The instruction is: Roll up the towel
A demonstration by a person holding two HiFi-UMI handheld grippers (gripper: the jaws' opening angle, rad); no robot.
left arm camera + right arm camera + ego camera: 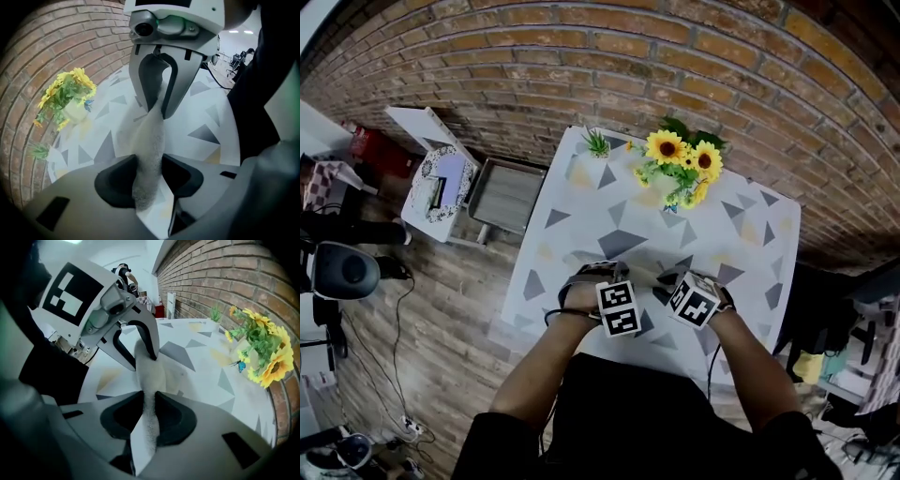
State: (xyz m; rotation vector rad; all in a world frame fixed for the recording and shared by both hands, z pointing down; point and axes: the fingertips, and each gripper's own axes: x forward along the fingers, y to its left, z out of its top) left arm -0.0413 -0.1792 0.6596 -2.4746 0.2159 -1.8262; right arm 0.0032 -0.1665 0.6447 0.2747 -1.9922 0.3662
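The left gripper (150,177) has its two dark pads pressed onto a pale, fuzzy towel (151,140), which fills the gap between them. The right gripper (149,414) is likewise pinched on the same towel, the cloth squeezed narrow where it passes its pads. Each gripper view shows the other gripper straight ahead with its jaws pointing back, so the two face each other. The towel runs as one bunched strip from one pair of jaws to the other, held just above the table (750,253).

In the head view the two grippers sit side by side near the table's front edge, their marker cubes almost touching, and the towel is hidden beneath them.

There are two grippers and one towel. The one table is covered in a white cloth printed with grey and yellow triangles. Towards its far edge stands one bunch of sunflowers (684,155) in a pale pot, with one small blue butterfly (241,365) fixed among the stems. One small green plant (597,142) stands to the left of the sunflowers, well apart from the grippers. A brick wall (581,56) runs behind the table.
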